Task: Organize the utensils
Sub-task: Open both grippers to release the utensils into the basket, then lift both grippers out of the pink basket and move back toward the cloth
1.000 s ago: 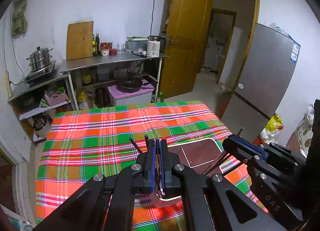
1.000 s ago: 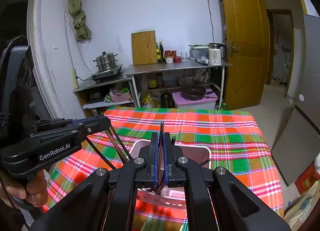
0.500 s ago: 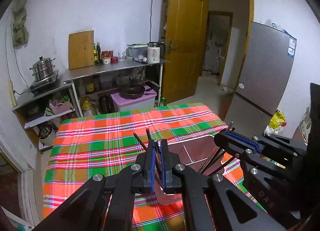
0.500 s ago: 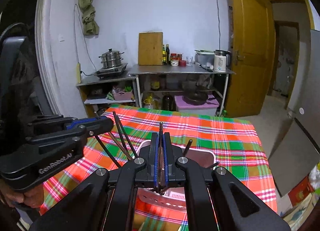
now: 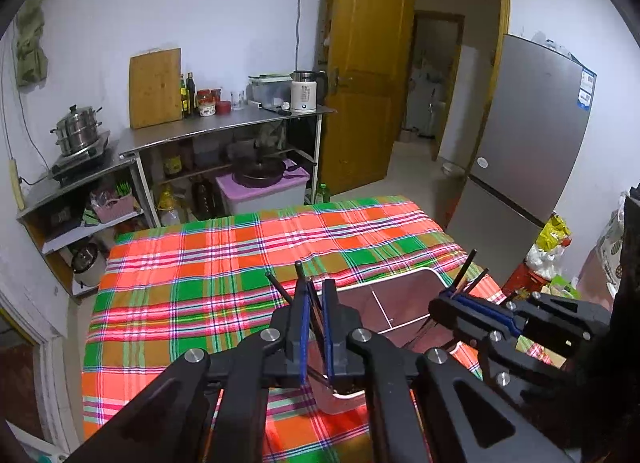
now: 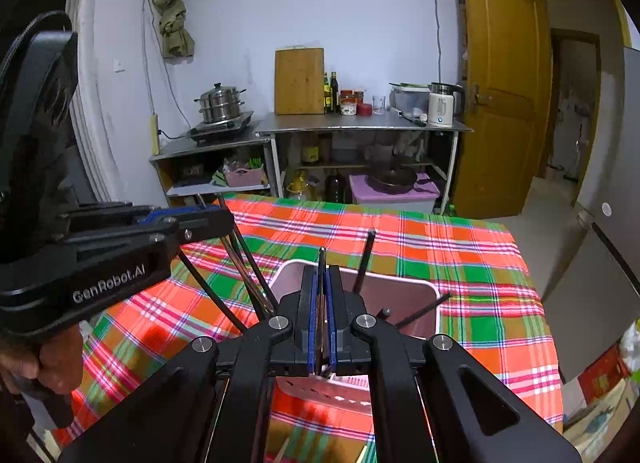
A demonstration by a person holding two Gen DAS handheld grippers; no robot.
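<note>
A pink-white utensil basket (image 6: 432, 295) (image 5: 400, 275) stands on the plaid table. My left gripper (image 5: 314, 295) is shut on several dark chopsticks (image 5: 280, 287), held above the basket's left side; it also shows in the right wrist view (image 6: 216, 223) with the sticks (image 6: 248, 267) slanting down from it. My right gripper (image 6: 321, 275) is shut on dark chopsticks (image 6: 321, 259) above the basket; it also shows in the left wrist view (image 5: 444, 303) with sticks (image 5: 466, 267) poking up. More chopsticks (image 6: 366, 259) lean inside the basket.
The plaid tablecloth (image 5: 240, 263) covers the table. Behind it stand a steel shelf (image 5: 224, 131) with a kettle, jars and a cutting board, and a stove with a steamer pot (image 5: 78, 131). A fridge (image 5: 528, 151) stands at the right by an open door.
Both grippers have lifted with their chopsticks: the basket and table sit lower in both views. The left gripper's jaws stand slightly wider apart around the sticks.
</note>
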